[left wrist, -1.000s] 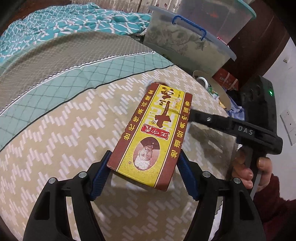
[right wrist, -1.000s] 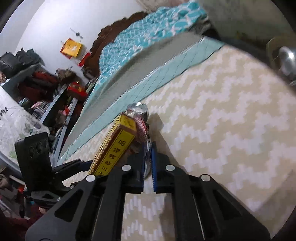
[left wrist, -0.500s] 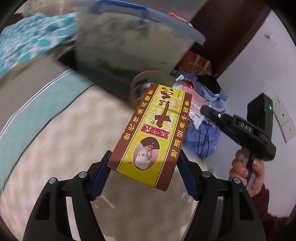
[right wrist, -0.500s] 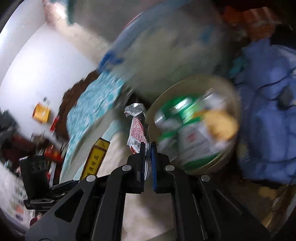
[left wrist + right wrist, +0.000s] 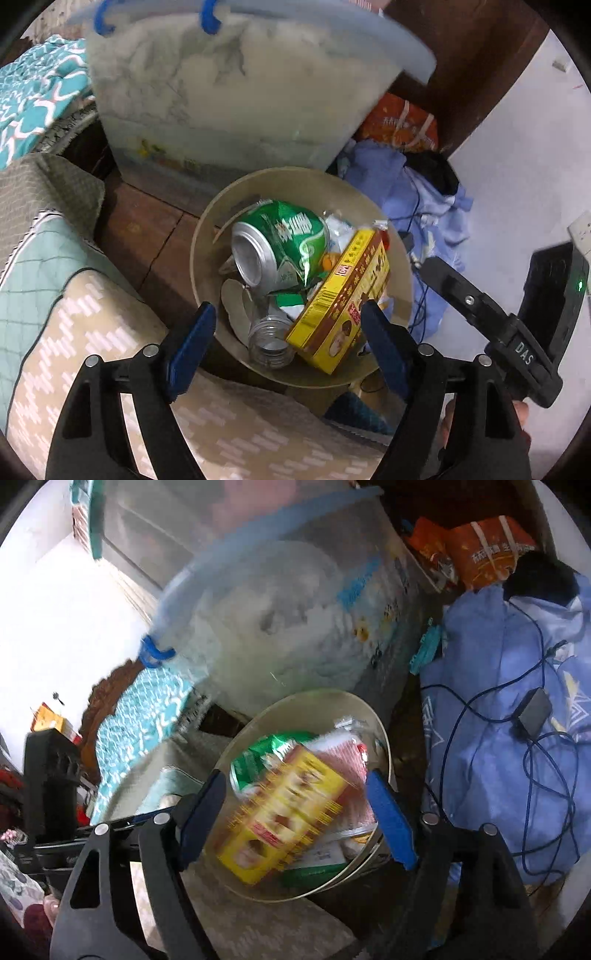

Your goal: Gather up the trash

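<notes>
A round beige trash bin point(image 5: 207, 236) stands on the floor beside the bed, and it also shows in the right wrist view point(image 5: 384, 738). In it lie a yellow and brown carton point(image 5: 340, 299), a crushed green can point(image 5: 284, 251) and a clear bottle point(image 5: 267, 345). In the right wrist view the carton point(image 5: 280, 812) is blurred, with a red and white wrapper point(image 5: 347, 757) beside it in the bin. My left gripper point(image 5: 286, 343) is open and empty above the bin. My right gripper point(image 5: 295, 819) is open and empty above the bin.
A large translucent storage box with blue handles point(image 5: 236, 92) stands right behind the bin. Blue cloth with a black cable and charger point(image 5: 517, 716) lies to the right. The bed edge with its zigzag cover point(image 5: 74, 354) is at the lower left.
Both grippers swung from over the bed to above the bin and opened. The carton left my left gripper and the wrapper left my right gripper; both now lie in the bin.
</notes>
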